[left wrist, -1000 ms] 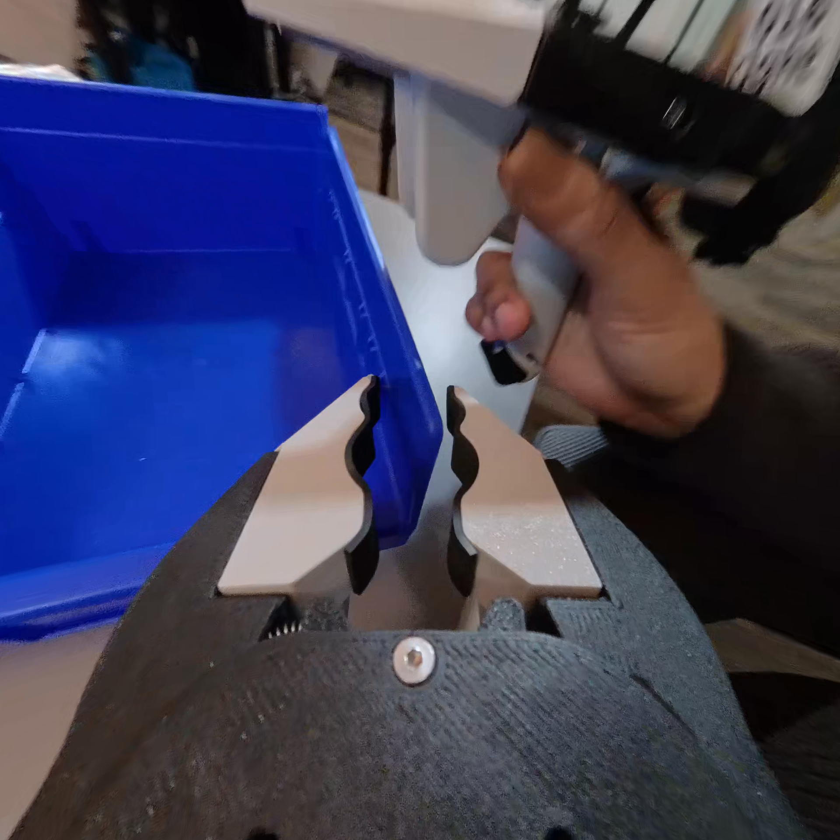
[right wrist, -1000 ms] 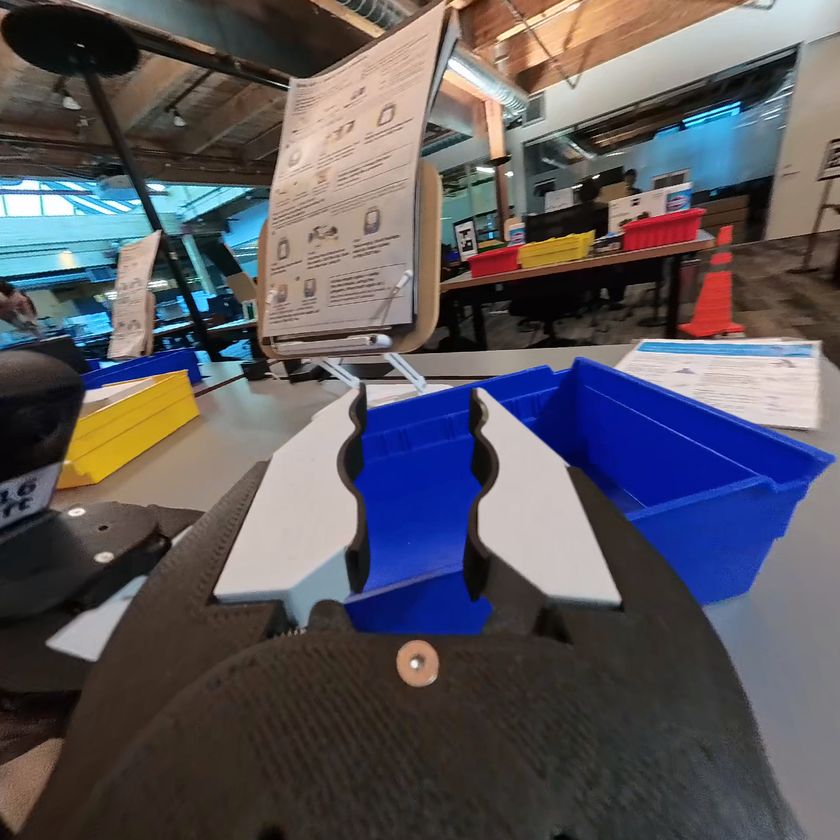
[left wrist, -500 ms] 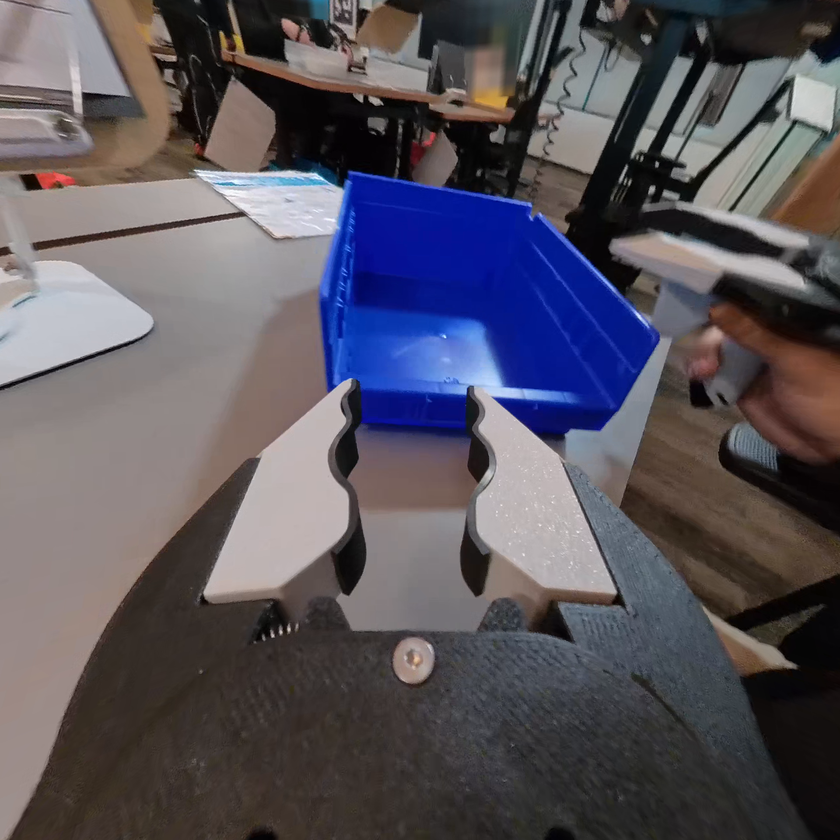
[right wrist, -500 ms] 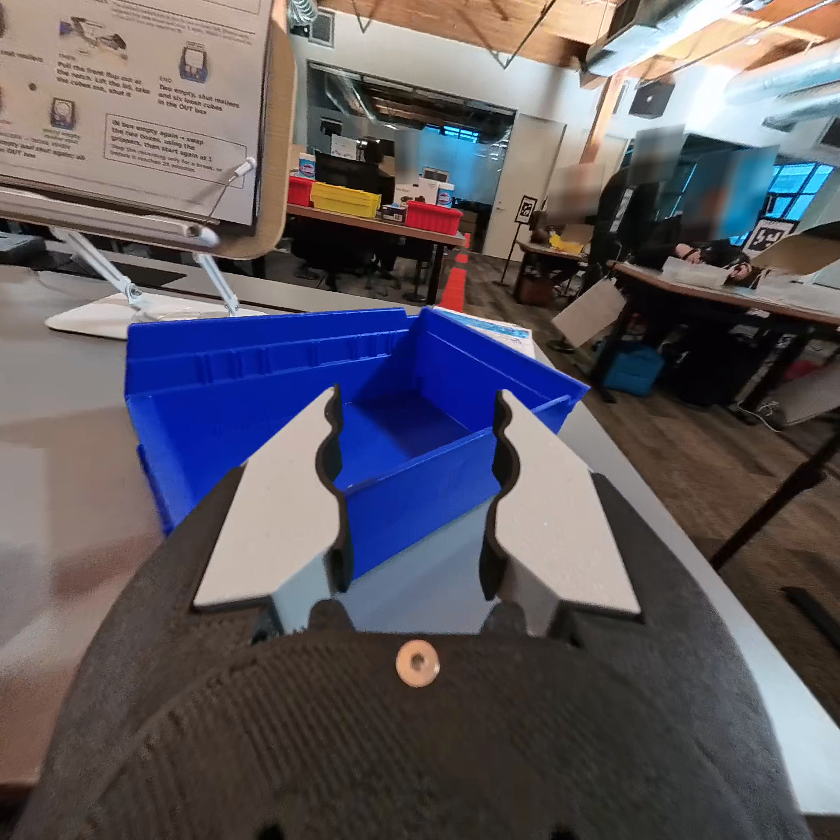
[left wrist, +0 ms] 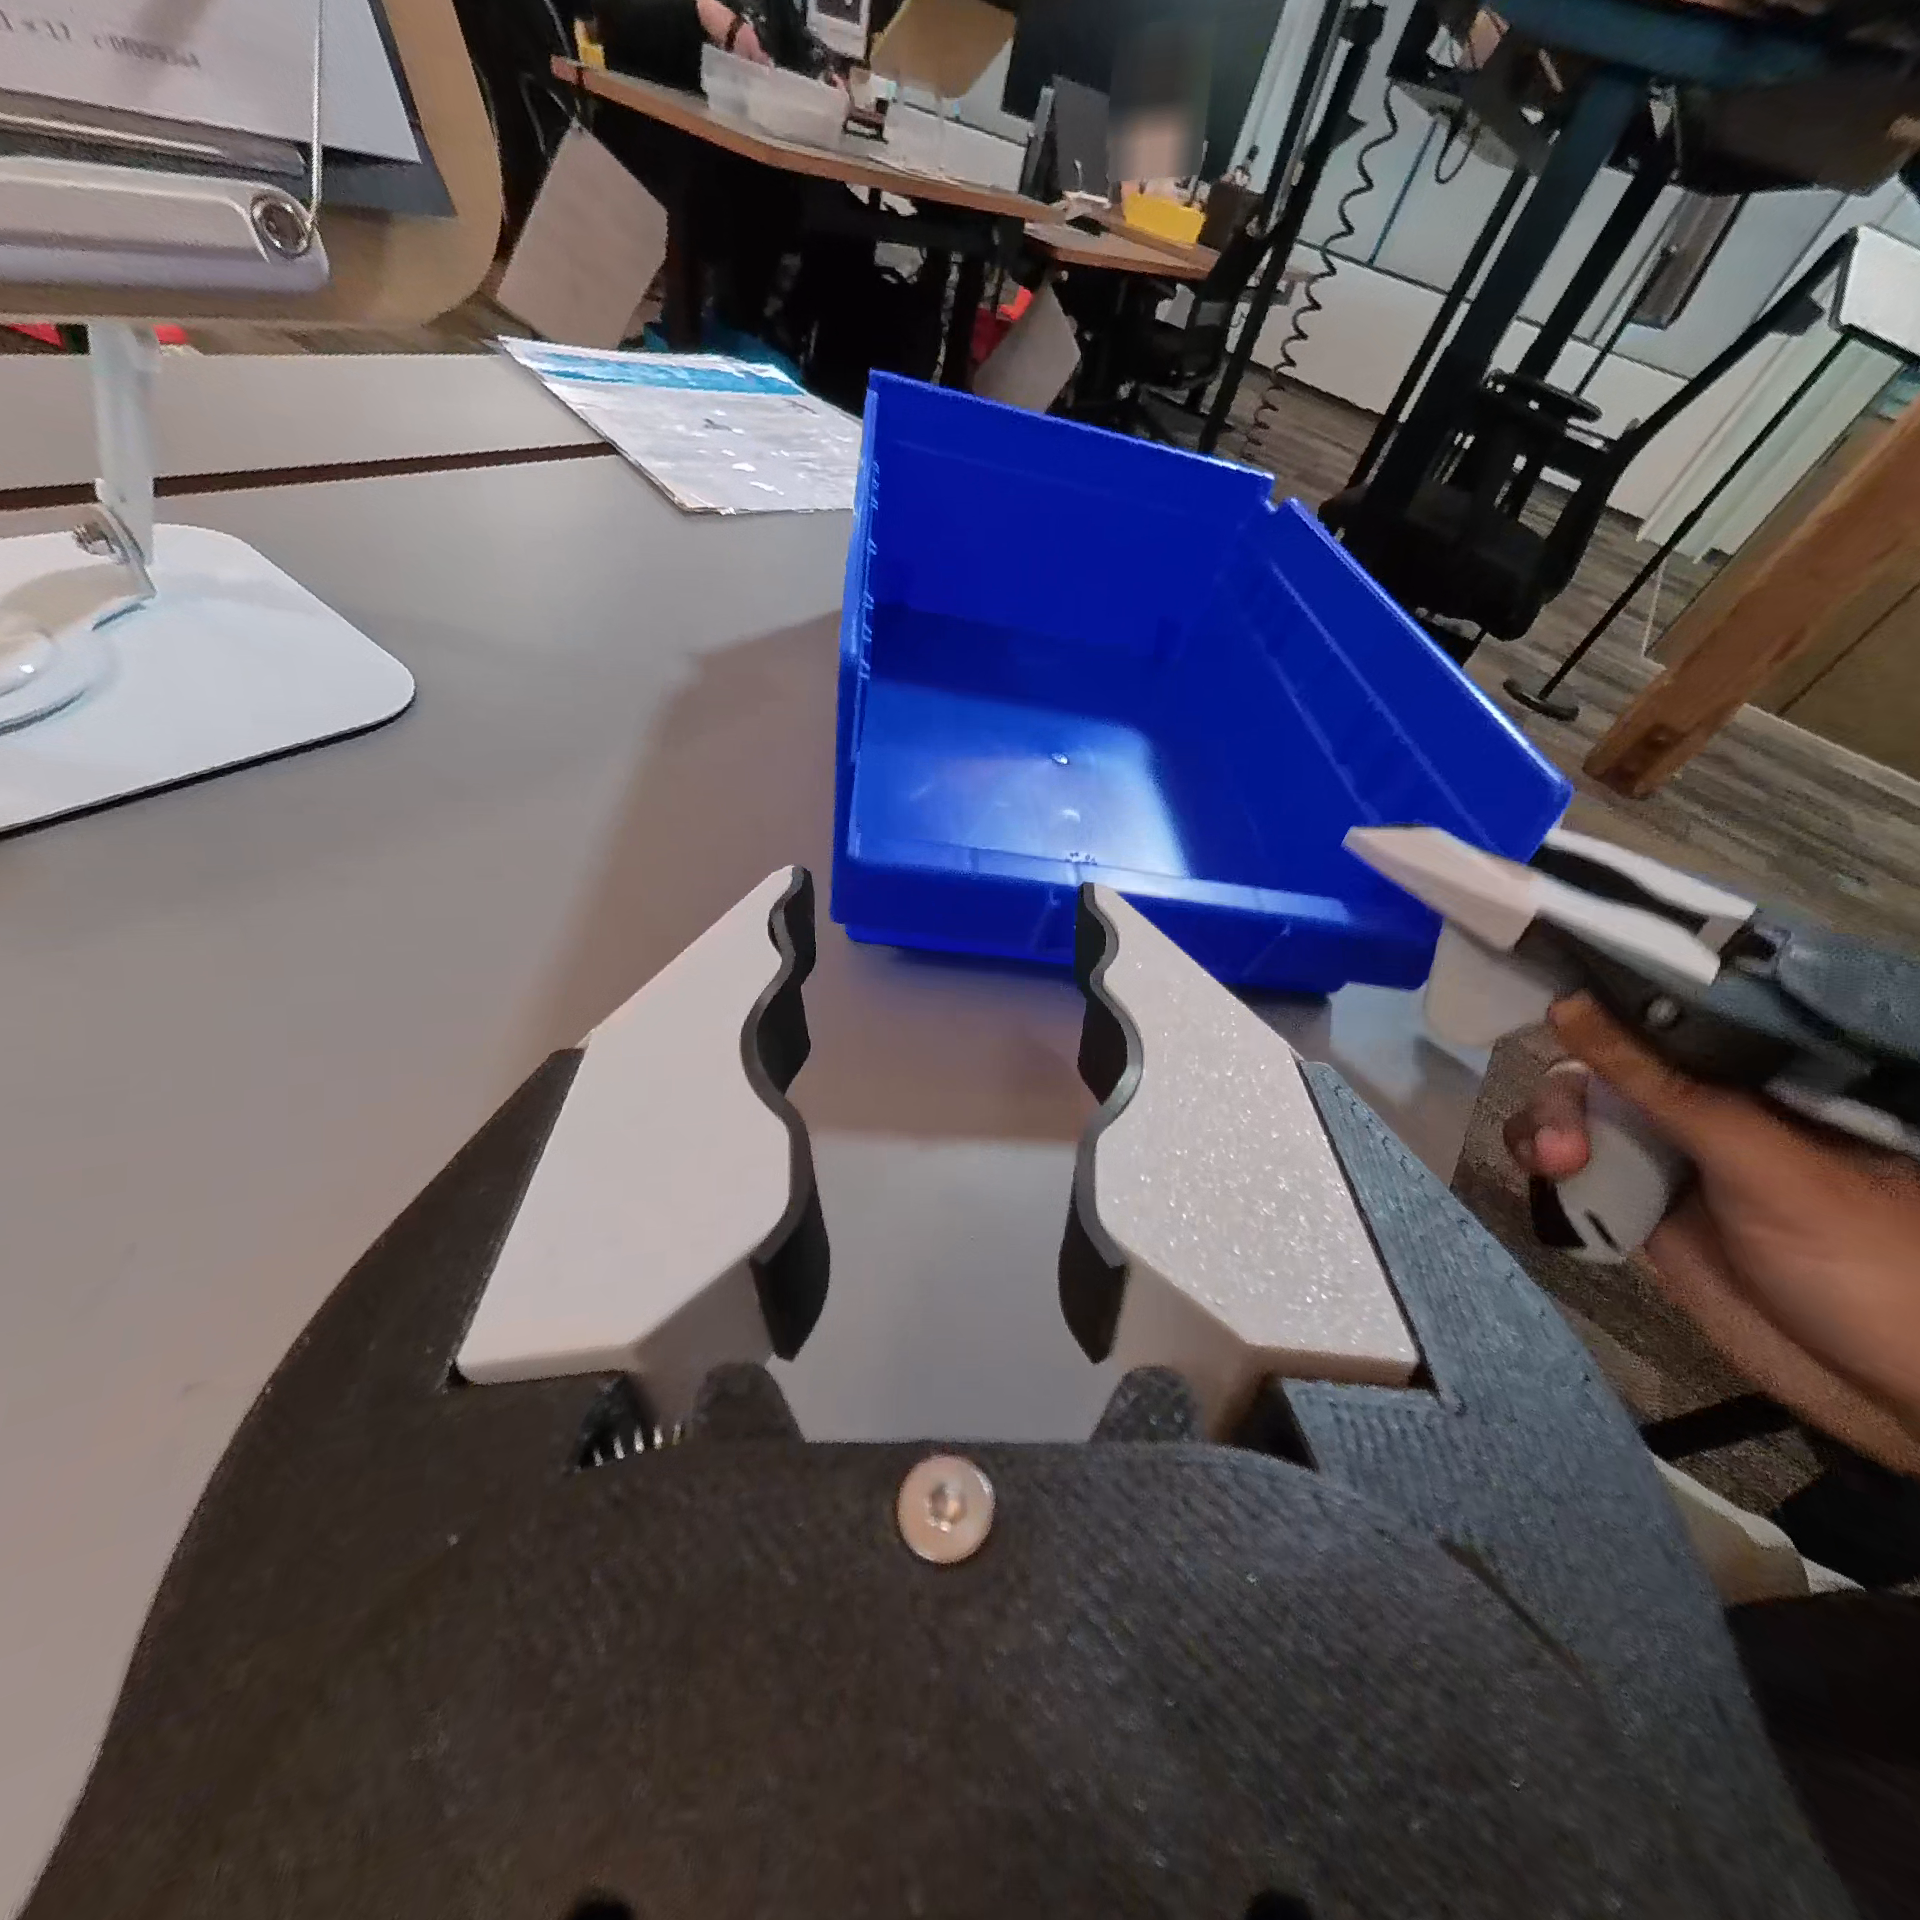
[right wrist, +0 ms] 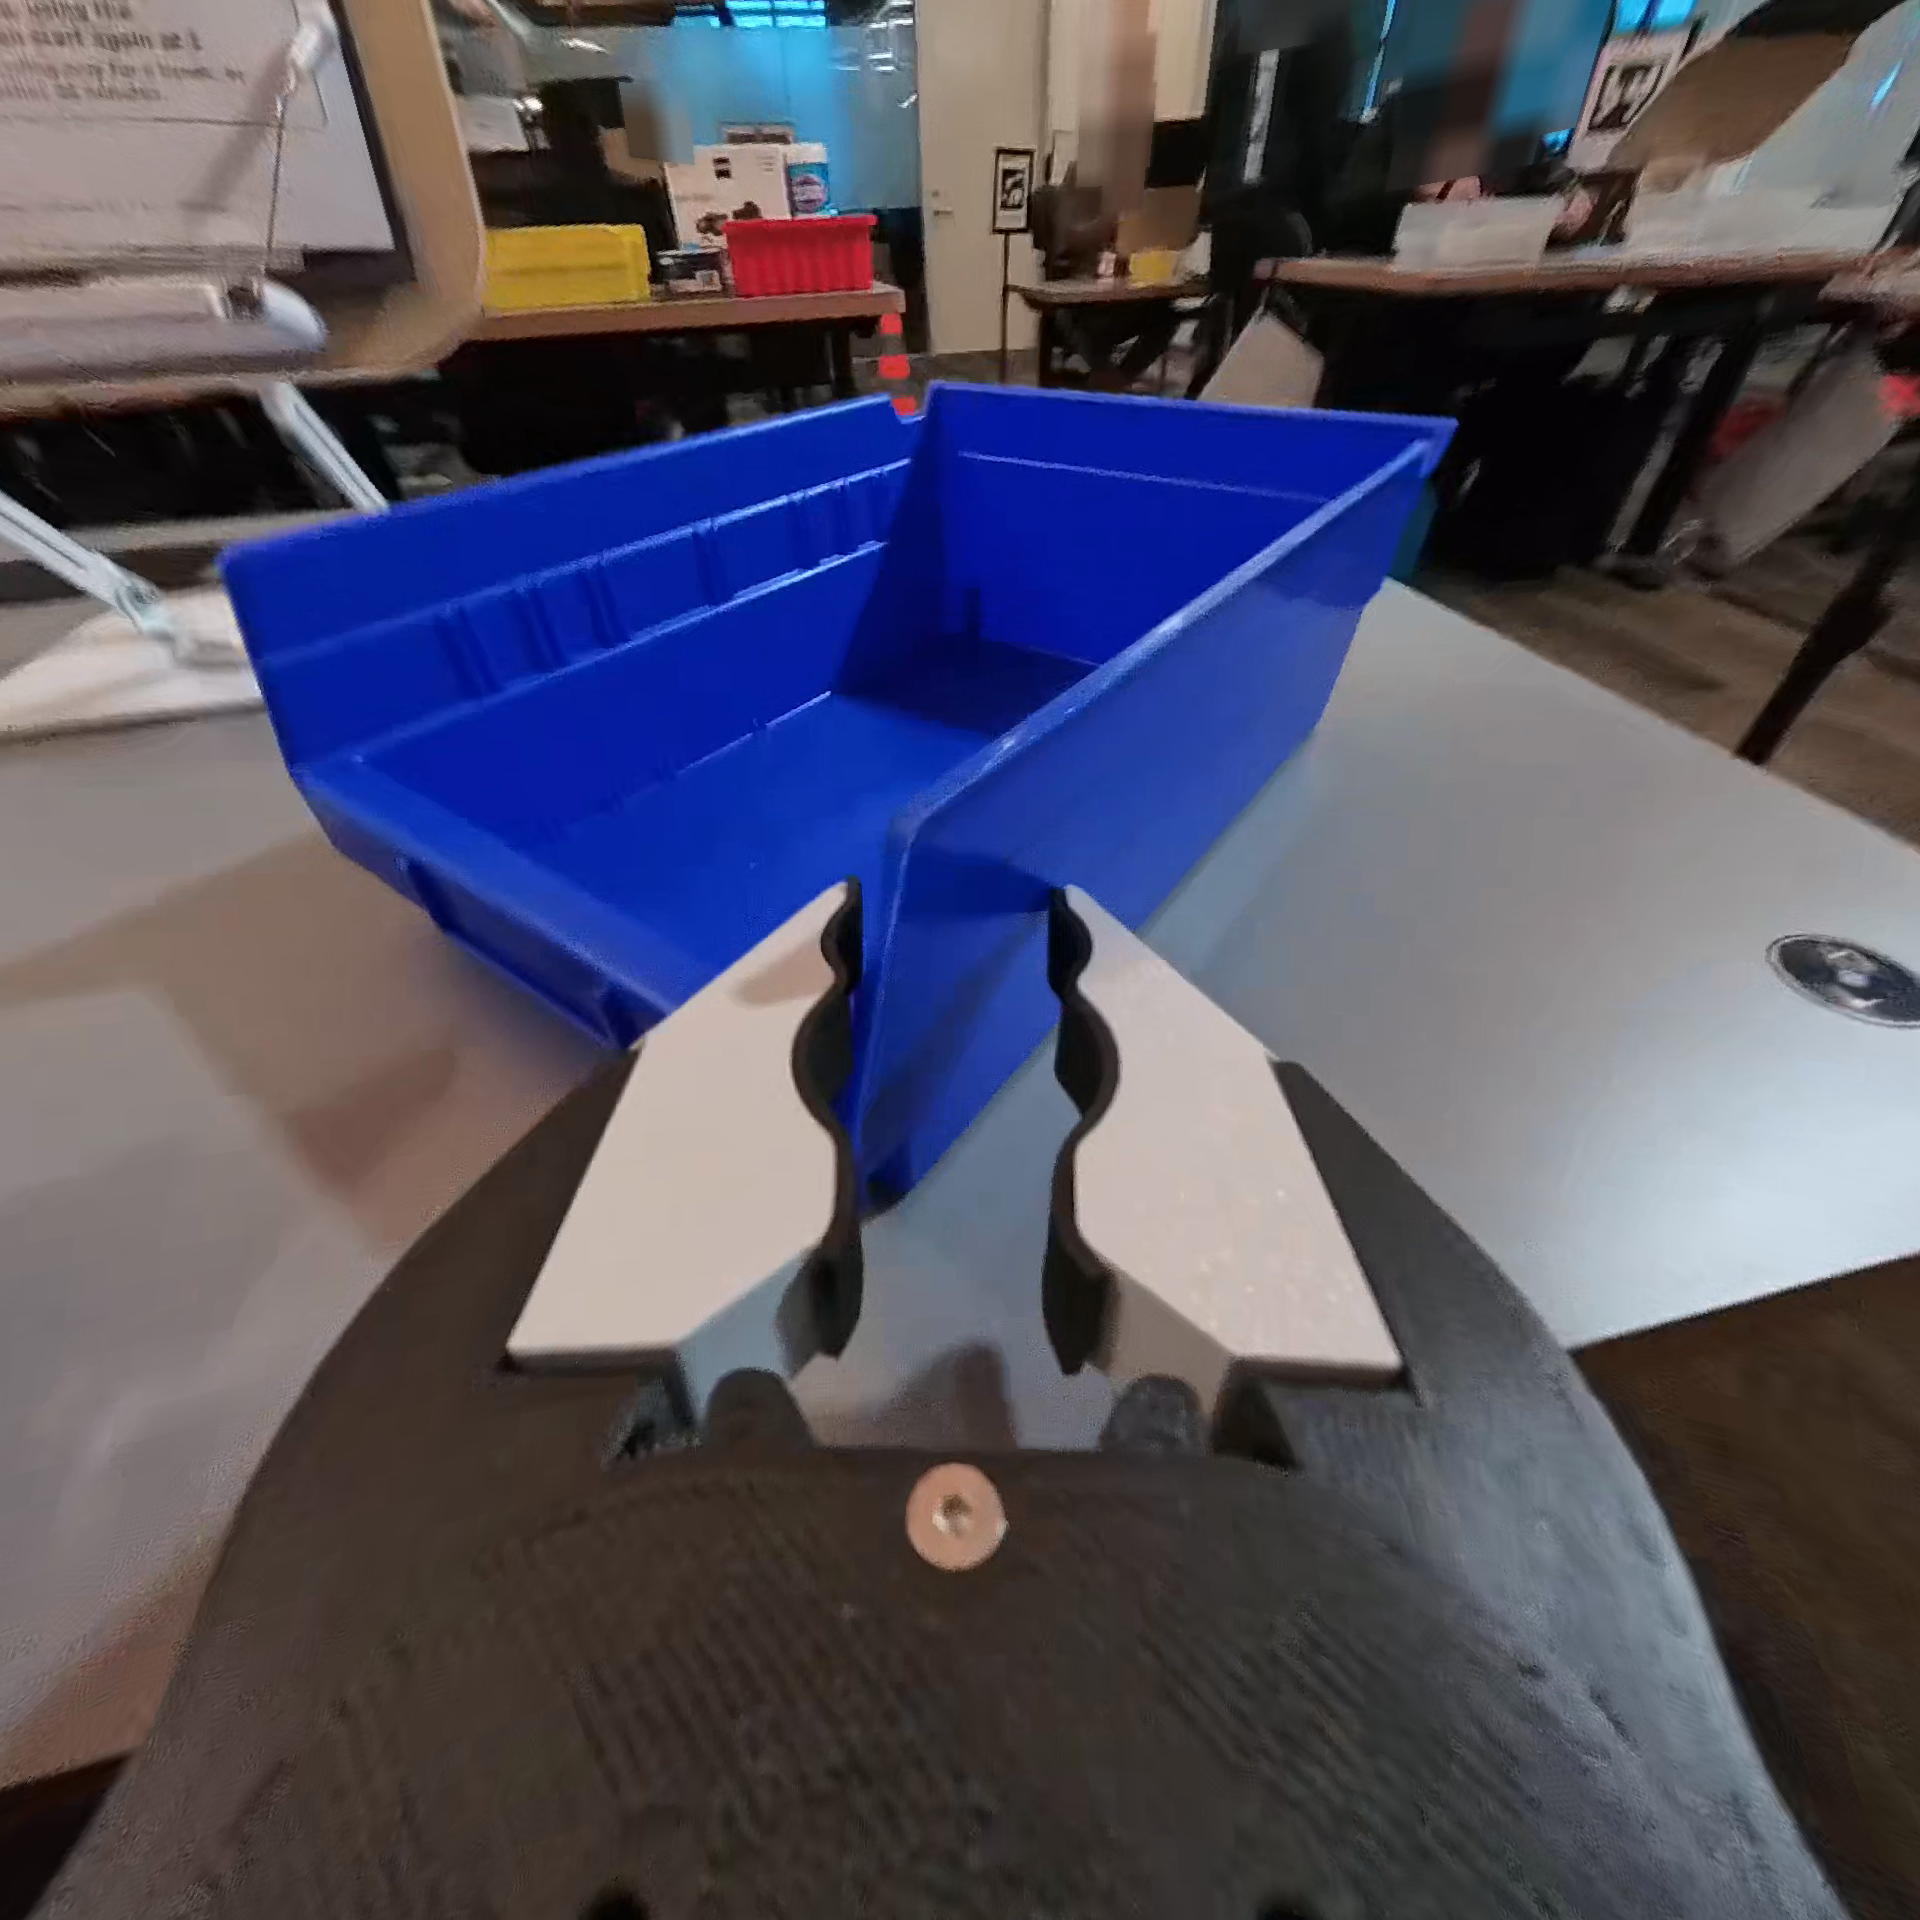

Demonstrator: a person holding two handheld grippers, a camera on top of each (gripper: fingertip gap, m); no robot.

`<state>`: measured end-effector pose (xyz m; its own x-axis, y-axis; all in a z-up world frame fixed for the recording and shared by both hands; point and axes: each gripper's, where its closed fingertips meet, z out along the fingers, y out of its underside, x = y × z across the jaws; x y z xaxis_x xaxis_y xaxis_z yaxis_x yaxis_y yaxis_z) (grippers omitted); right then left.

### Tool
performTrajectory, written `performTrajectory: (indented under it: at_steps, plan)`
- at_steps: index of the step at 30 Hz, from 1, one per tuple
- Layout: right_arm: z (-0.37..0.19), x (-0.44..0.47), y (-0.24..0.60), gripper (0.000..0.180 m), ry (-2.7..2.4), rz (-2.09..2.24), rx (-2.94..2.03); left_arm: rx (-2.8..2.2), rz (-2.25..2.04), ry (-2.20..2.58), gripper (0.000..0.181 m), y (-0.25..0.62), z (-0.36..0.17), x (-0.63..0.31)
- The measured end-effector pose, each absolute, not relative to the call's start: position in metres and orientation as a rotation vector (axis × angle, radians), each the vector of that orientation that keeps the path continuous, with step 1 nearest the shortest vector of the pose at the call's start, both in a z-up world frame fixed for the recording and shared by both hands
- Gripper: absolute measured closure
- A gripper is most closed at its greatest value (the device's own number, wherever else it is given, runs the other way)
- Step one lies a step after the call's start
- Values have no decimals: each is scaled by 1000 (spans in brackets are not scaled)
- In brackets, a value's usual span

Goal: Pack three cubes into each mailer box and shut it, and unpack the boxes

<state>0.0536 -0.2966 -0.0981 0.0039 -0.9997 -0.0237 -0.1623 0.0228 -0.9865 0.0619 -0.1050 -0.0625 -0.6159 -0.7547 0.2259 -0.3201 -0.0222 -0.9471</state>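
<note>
Table (left wrist: 312, 1039): a grey top, seen in both wrist views; its near corner is cut off at 4 o'clock in the right wrist view, where a round dark insert (right wrist: 1844, 977) is set in it.
Blue bin (left wrist: 1091, 727): stood on the table near its edge, at 12 to 1 o'clock from the left gripper. Its long axis runs away from the left wrist camera, the low open lip toward that camera and the tall end wall at the far side. Nothing is seen inside; the floor shows only glare.
Document stand (left wrist: 156, 665): white base and clipboard at 10 o'clock in the left wrist view, cut off by the frame; blurred in the right wrist view.
Laminated sheet (left wrist: 707, 436): laid flat at 11 o'clock, beyond the bin.
Left gripper (left wrist: 940, 935): fingers spread, nothing between them, held over bare table just short of the bin's lip.
Right gripper (right wrist: 954, 914): fingers parted, the bin's near corner wall lying between them; contact cannot be told. In the left wrist view it is seen at 3 o'clock, held by a hand (left wrist: 1766, 1226).
Hidden: mailer boxes and cubes are not made out in either view; the background is blurred.
</note>
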Motion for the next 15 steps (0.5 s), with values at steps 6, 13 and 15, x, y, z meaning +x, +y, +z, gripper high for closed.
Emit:
performTrajectory:
  at_steps: [6,13,15]
  plan:
    - [-95,108,-367,160,1546,-776,-1316,-1114,-1679,1900,137,-106,-63,59]
    - [-99,171,-449,175,1508,-745,-1397,-1056,-1588,1890,138,-102,-64,58]
    - [-99,166,-456,175,1524,-729,-1394,-1062,-1555,1884,139,-97,-68,58]
